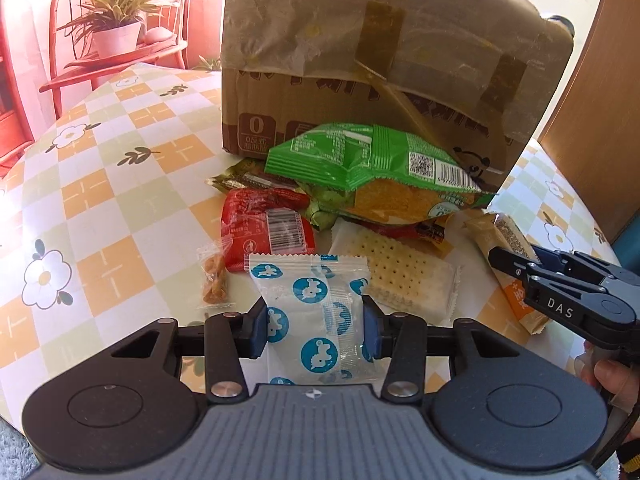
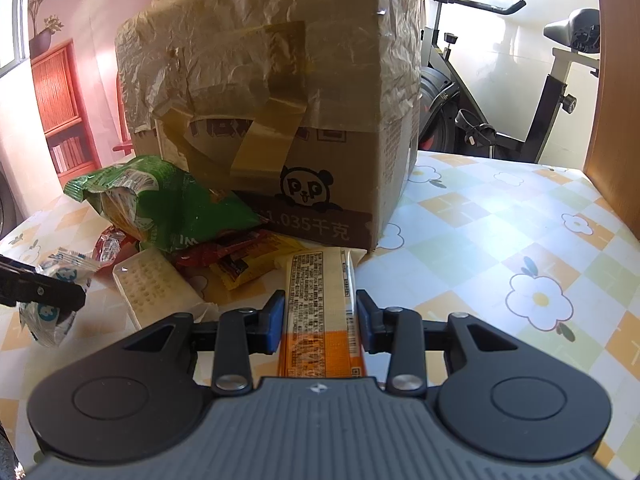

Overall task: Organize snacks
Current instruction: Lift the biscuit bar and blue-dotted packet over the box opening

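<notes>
A pile of snacks lies on the checked tablecloth before a taped cardboard box (image 1: 360, 60). My left gripper (image 1: 315, 326) is shut on a white packet with blue round prints (image 1: 316, 312); that packet also shows in the right wrist view (image 2: 52, 304). My right gripper (image 2: 320, 320) is shut on a long beige and orange bar packet (image 2: 320, 312), which shows in the left wrist view (image 1: 508, 240) with the right gripper (image 1: 520, 268) on it. A green bag (image 1: 372, 164), a red packet (image 1: 264, 232), a cracker pack (image 1: 396, 268) and a small clear packet (image 1: 214, 280) lie in the pile.
The cardboard box (image 2: 280, 120) stands at the back of the table (image 2: 520, 220). A red chair with a potted plant (image 1: 116, 28) is behind the table on the left. An exercise bike (image 2: 500, 112) stands beyond the far edge. A wooden panel (image 2: 616, 100) rises at the right.
</notes>
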### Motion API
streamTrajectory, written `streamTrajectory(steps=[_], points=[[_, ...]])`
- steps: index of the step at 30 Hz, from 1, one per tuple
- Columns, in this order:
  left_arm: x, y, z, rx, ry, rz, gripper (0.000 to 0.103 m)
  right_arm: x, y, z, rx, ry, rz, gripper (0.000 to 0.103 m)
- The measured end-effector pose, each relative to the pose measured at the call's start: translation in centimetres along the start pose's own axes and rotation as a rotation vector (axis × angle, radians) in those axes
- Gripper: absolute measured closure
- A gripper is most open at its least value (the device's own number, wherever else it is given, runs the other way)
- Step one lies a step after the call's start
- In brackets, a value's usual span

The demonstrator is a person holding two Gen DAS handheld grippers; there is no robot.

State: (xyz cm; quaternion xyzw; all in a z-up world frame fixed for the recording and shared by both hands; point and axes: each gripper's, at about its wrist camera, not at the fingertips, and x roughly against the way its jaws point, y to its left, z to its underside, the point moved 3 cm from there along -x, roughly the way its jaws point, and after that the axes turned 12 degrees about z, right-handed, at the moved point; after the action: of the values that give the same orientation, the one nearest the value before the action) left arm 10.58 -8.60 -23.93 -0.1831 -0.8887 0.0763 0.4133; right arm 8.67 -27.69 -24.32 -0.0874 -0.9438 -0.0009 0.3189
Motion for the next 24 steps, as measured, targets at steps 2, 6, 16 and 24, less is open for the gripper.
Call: streamTrajectory(steps=[2,6,16,24], points=[[0.8,-0.1,-0.3,-0.007,-0.026,0.01,0.055,0.4,-0.1,-0.1,-0.004,-0.001,0.002,0.065],[2.3,0.0,-0.9,-0.017,-0.077,0.02,0.055,2.3,-0.7,0.0,-0.021,-0.011,0.019,0.065],[5.4,0.9,-3.6,-0.052,-0.184,0.023,0.055,7.7,-0.8,-5.3,-0.002,-0.182,0.037,0.065],[8.6,0.4,-9.7,-0.111,-0.334,0.014,0.055,10.6,-0.3,-13.3,-0.004,-0.34,0.0,0.065]])
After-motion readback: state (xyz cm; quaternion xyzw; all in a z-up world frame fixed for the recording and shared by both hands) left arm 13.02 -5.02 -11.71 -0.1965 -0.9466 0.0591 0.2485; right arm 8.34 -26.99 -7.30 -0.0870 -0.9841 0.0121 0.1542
